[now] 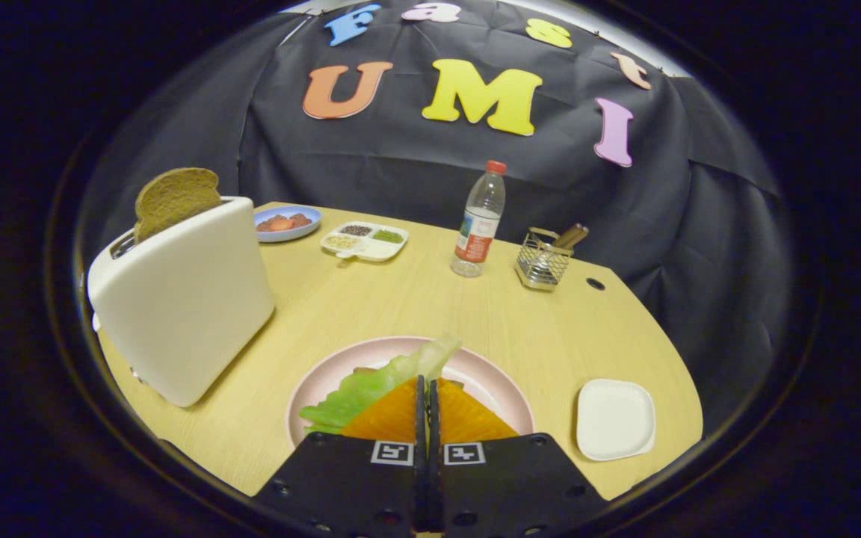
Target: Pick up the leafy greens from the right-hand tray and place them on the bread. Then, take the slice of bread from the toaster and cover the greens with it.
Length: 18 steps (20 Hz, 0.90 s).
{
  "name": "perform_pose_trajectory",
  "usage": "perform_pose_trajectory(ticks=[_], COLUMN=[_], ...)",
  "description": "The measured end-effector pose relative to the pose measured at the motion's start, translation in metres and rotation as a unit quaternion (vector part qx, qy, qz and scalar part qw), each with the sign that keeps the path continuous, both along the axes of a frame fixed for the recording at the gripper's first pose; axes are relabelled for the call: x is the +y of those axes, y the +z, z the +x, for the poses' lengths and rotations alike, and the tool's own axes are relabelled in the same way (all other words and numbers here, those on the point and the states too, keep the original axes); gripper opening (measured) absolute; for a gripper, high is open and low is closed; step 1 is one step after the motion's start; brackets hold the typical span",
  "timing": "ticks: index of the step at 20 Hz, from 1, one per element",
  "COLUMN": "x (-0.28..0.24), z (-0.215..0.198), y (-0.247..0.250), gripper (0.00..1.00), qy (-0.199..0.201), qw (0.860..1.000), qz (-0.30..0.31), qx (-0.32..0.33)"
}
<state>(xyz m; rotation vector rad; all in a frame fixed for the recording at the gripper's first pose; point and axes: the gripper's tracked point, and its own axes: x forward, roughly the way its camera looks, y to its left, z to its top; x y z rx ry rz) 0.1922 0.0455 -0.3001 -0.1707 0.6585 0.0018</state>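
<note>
My gripper [425, 382] is shut on the leafy greens [371, 388], a pale green lettuce leaf pinched at the fingertips. The leaf hangs over the pink plate [498, 388], spreading left of the fingers and poking up just beyond them. Small brown bits of bread [362, 370] peek out under the leaf on the plate; most of that slice is hidden by the greens and the fingers. To the left stands the white toaster [184, 299], with a brown slice of bread [175, 198] sticking up out of its slot. The white right-hand tray [616, 418] lies bare beside the plate.
Toward the back of the wooden table [371, 299] are a blue plate with reddish food [287, 223], a white divided dish of seeds [365, 240], a plastic water bottle [480, 220] and a wire basket of utensils [544, 258]. The toaster stands close to the pink plate's left side.
</note>
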Motion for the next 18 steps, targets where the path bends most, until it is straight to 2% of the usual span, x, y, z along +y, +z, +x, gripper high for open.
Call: perform_pose_trajectory(ticks=[8,14,15,18], x=[-0.02,-0.03,-0.027,-0.018], z=[0.004,-0.001,-0.003,-0.013], y=[-0.011,0.017,0.023,0.049], gripper=[0.02,0.89,0.94,0.96], qy=[-0.01,-0.018,-0.016,-0.019], qw=[1.0,0.999,0.999,0.998], qz=[0.0,-0.007,-0.005,0.014], qx=[0.002,-0.034,-0.037,-0.054])
